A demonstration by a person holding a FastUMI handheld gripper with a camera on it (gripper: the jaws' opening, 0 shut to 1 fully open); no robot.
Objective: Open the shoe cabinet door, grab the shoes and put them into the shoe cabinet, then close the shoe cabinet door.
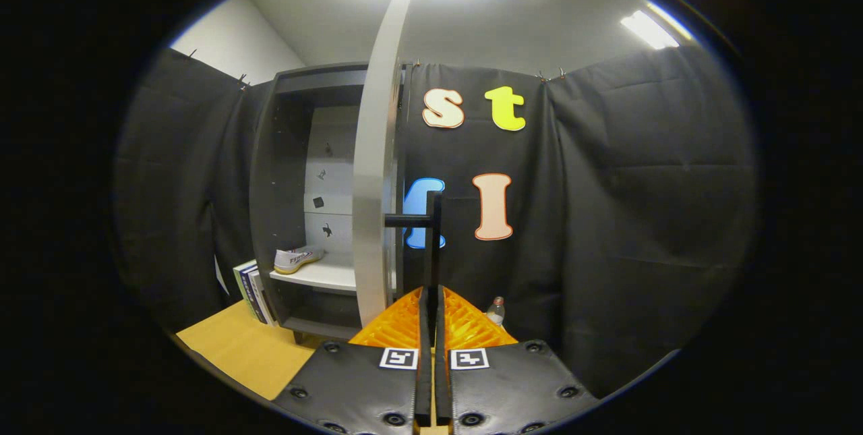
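The dark shoe cabinet [283,152] stands open, and its pale door [374,185] is swung out so I see it edge-on just left of my fingers. A black vertical door handle [432,246] sticks out from the door's edge and runs down between my fingertips. My gripper [431,295] is shut on that handle, both fingers pressed against the bar. Inside the cabinet, a white shoe [296,258] with a tan sole lies on the white shelf [323,274], beyond and left of the fingers.
Several books [253,292] lean against the cabinet's lower left side on the yellow-brown floor [236,347]. A small plastic bottle [496,311] stands on the floor just right of my fingers, by the black cloth wall [640,219].
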